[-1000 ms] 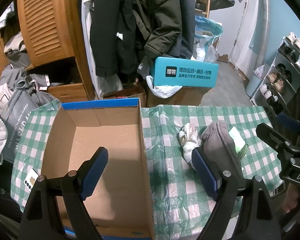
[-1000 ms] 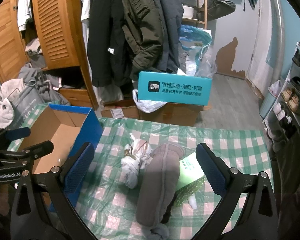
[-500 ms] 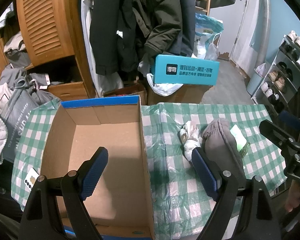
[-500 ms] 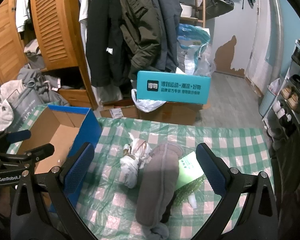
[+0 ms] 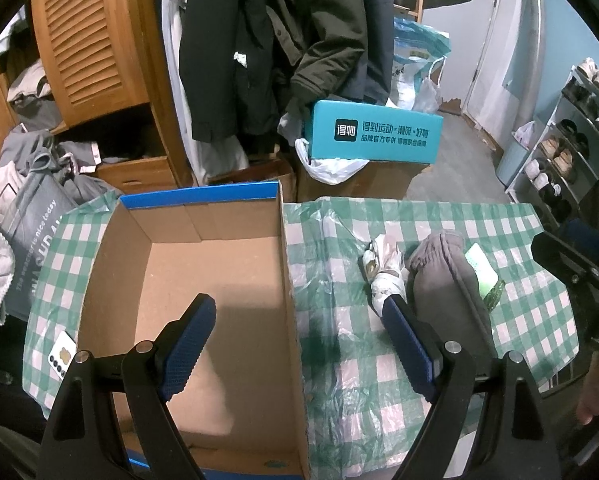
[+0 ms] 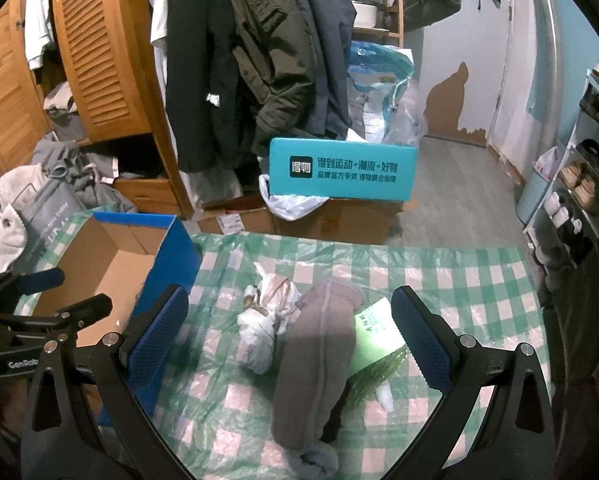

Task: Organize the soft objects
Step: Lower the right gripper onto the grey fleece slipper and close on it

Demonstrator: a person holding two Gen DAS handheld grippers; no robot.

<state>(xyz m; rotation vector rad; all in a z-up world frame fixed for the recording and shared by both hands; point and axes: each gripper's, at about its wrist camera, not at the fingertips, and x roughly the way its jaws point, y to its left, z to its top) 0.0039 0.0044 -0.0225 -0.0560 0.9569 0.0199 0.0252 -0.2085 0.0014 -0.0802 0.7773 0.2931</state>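
- The left gripper (image 5: 295, 344) hangs with its jaws spread wide and nothing between them; one blue pad (image 5: 187, 346) sits over the floor of the cardboard box (image 5: 203, 264), the other over the checked cloth (image 5: 339, 264) just outside it.
- The right wall of the box runs up between the left gripper's jaws, so the tool straddles that wall without touching it, as far as can be told.
- The box shows only bare brown cardboard inside, with a blue rim along its far edge.
- The right gripper (image 6: 289, 330) is also spread wide and empty, its jaws framing the small pile of soft things on the cloth.
- A grey cloth roll (image 6: 319, 364) lies lengthwise between the right gripper's jaws, nearer the right-hand one, one end pointing toward the camera.
- A white knotted bundle (image 6: 265, 316) rests against the left side of the roll, about midway between the jaws and a little beyond their tips.
- A green packet (image 6: 375, 332) pokes out from under the roll's right side, close to the right-hand jaw.
- In the left wrist view the same pile sits just beyond the tip of the right-hand jaw, outside the gap.
- The blue side of the box stands just left of the right gripper's left-hand jaw.
- Beyond both tools a teal carton (image 6: 341, 170) rests on brown boxes, with dark coats (image 6: 235, 56) hanging behind it.
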